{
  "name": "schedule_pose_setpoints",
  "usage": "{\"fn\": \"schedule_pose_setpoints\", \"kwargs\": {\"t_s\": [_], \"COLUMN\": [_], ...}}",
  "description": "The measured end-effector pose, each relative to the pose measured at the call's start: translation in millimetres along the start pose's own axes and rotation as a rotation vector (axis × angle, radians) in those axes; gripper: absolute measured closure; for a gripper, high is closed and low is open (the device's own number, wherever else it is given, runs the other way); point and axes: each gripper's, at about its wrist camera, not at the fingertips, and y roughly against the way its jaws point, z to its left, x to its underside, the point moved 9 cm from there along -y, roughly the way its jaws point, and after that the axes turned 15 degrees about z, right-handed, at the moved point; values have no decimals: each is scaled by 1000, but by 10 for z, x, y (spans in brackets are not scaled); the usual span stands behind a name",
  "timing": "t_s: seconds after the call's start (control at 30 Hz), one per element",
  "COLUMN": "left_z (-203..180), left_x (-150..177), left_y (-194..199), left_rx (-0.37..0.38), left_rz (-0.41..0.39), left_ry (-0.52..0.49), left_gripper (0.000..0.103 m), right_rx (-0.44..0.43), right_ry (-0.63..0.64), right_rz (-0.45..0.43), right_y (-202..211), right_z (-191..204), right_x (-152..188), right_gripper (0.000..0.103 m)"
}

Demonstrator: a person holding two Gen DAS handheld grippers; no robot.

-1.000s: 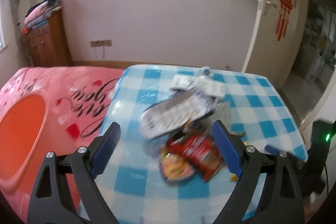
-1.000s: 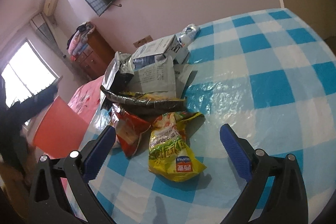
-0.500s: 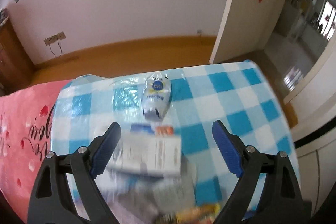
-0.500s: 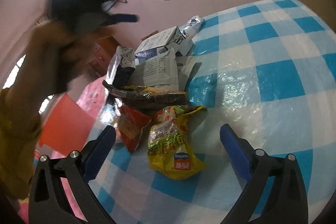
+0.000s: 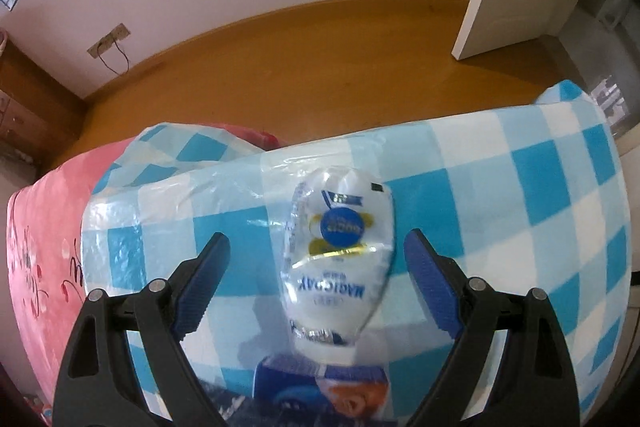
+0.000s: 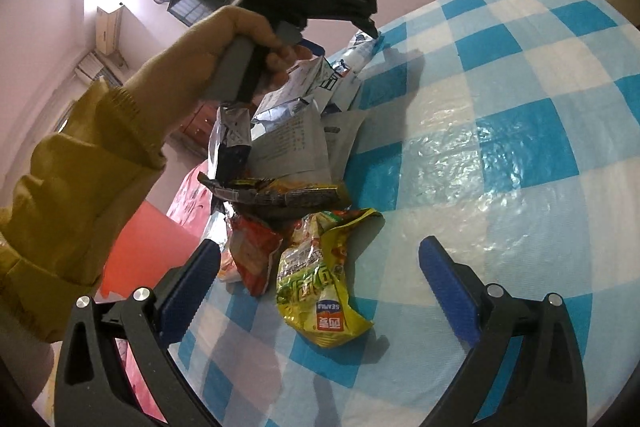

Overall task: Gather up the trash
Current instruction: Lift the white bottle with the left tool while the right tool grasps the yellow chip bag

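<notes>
Trash lies in a heap on the checked surface point(image 6: 520, 147), and the largest risk sits with the heap point(image 6: 288, 155) itself: it lies behind the left tool point(image 5: 316, 255) and ahead-left of the right tool point(image 6: 320, 259), its foil bags overlapping, so dragging one could pull others toward the edge beside the pink bed point(image 5: 44, 239). The white pouch point(image 5: 340, 255), apart at the heap's far end, lies flat directly below the left tool, centred between the spread fingers, touching neither pad. Its long axis runs straight away from that tool, across the closing line, sealed end nearest, rounded end toward the surface's far edge. I judge it slippery and soft, so a shallow pinch may crumple it or squirt it out toward that edge. Both tools stand released and empty. The yellow snack bag point(image 6: 320, 287) lies between the right tool's spread fingers, long axis pointing roughly away, its torn mouth at the far end, so crumbs could spill if lifted by the near end
</notes>
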Motion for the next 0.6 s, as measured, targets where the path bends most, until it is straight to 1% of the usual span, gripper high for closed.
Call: {"fn": "schedule_pose_setpoints", "kwargs": {"t_s": [0.07,0.13,0.17,0.2,0.23,0.27,0.37,0.4,0.5,0.6], "left_z": [-9,-11,-19,-27,-42,-69,-130,-146,-248,-415], "left_x": [-50,-58,-63,-52,-44,-19,54,83,218,394], "left_y": [-51,-78,-72,-67,-55,-36,-2,4,3,46], "left_rx": [4,7,24,41,65,97,65,65,98,103], "left_rz": [11,3,-2,-3,-3,-6,-20,-23,-21,-31], "left_ry": [-2,-3,-2,-1,1,5,-10,-13,-16,-63], "left_gripper": [14,19,21,27,37,42,42,42,42,42], "right_rx": [-5,-9,-11,-12,-11,-9,-13,-14,-2,4], "right_ry": [2,4,4,4,5,5,4,3,-4,2], "right_rz": [1,2,3,2,3,4,2,1,-6,4], "right_y": [2,5,11,12,12,10,19,21,56,55], "right_z": [5,3,2,3,4,2,3,3,-28,-33], "right_x": [2,3,-1,0,3,2,1,4,-3,16], "right_gripper": [5,5,5,5,5,5,5,5,5,5]}}
